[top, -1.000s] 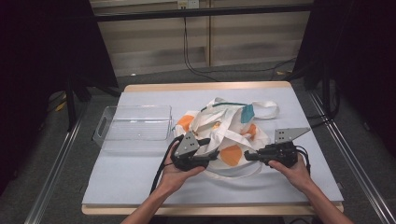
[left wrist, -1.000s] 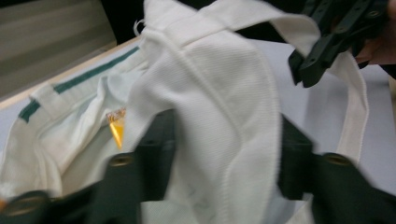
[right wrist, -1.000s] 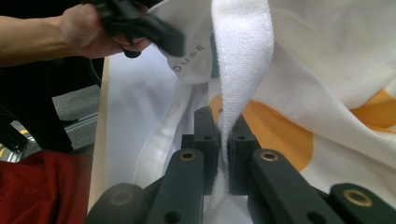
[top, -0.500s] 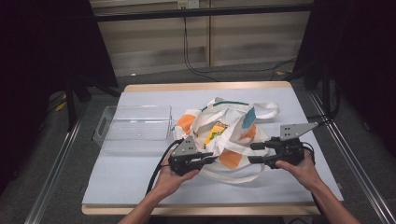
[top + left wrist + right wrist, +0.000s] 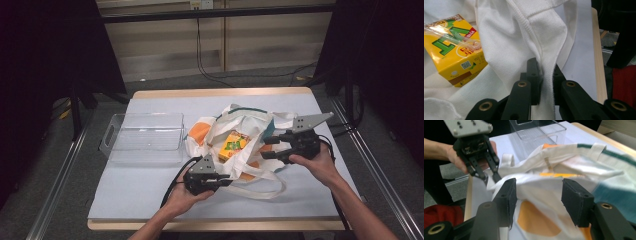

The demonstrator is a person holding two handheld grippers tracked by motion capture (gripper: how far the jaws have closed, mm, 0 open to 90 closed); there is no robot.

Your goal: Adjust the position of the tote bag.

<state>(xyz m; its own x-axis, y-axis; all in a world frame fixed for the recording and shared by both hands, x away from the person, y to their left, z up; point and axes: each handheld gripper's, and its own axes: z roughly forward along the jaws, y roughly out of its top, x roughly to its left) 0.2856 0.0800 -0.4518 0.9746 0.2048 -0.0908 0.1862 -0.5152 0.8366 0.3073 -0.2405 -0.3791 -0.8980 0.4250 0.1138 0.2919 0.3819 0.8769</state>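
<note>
At worktop centre, left tool is clamped tight on tote bag rim; right tool has just been opening, approx half-wide, nothing pinched. Yellow carton inside bag, long axis diagonal.

A white tote bag with orange and teal patches lies near the middle of the counter, its mouth spread open; inside it a yellow drink carton lies tilted; the left gripper sits at the bag's near edge, jaws closed on the white cloth; the right gripper is at the bag's right side, jaws apart, having just been opening; a clear plastic bin stands just left of the bag; the bag's strap loops toward the counter's near edge.
</note>
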